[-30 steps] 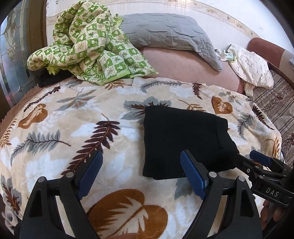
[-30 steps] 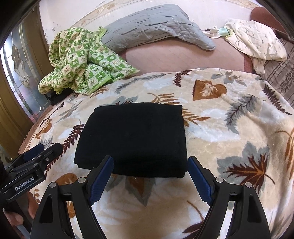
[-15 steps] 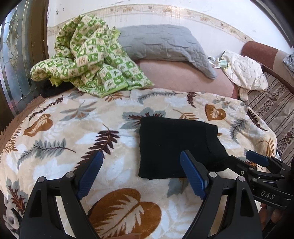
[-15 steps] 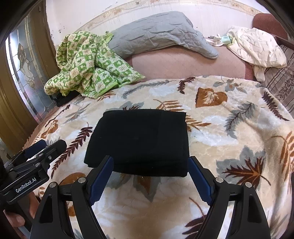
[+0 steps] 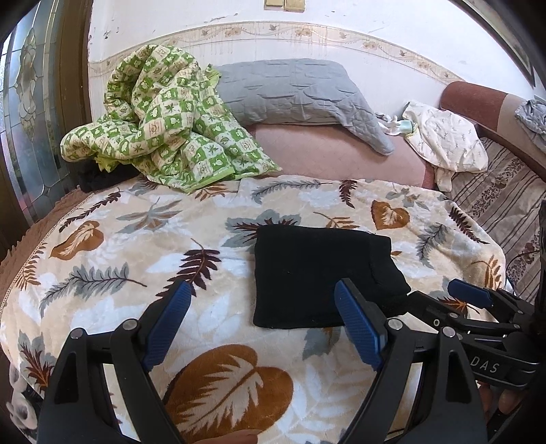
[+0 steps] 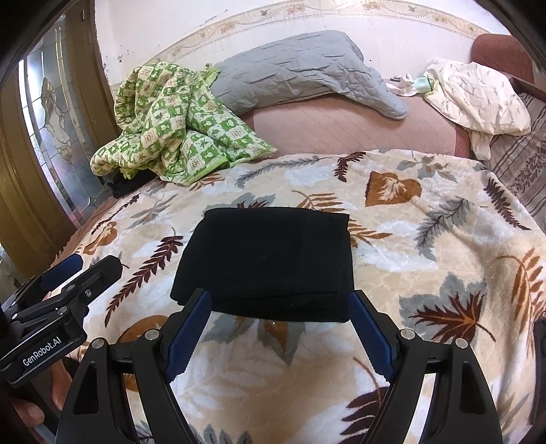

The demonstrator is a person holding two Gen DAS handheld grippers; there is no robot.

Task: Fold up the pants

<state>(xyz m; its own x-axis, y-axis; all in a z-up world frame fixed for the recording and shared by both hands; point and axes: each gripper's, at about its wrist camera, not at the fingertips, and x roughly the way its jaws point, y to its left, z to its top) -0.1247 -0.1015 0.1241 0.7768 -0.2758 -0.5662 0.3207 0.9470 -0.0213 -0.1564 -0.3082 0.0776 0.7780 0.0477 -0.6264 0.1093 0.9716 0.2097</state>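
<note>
Both claws had drawn back from the folded pants (image 6: 266, 263), which lay ahead of the gaping, empty left claw (image 5: 262, 328) and right claw (image 6: 278, 333).

Both tools (image 5: 262, 324) (image 6: 279, 338) wide apart, empty.

Daylight falls on a white wall (image 5: 392, 30) trimmed with a floral border strip (image 5: 307, 32). At the left stands a wooden door with leaded glass (image 6: 58, 112). A leaf-patterned blanket (image 5: 136, 246) covers the bed, a grey quilted pillow (image 5: 290, 92) lying behind it.
</note>
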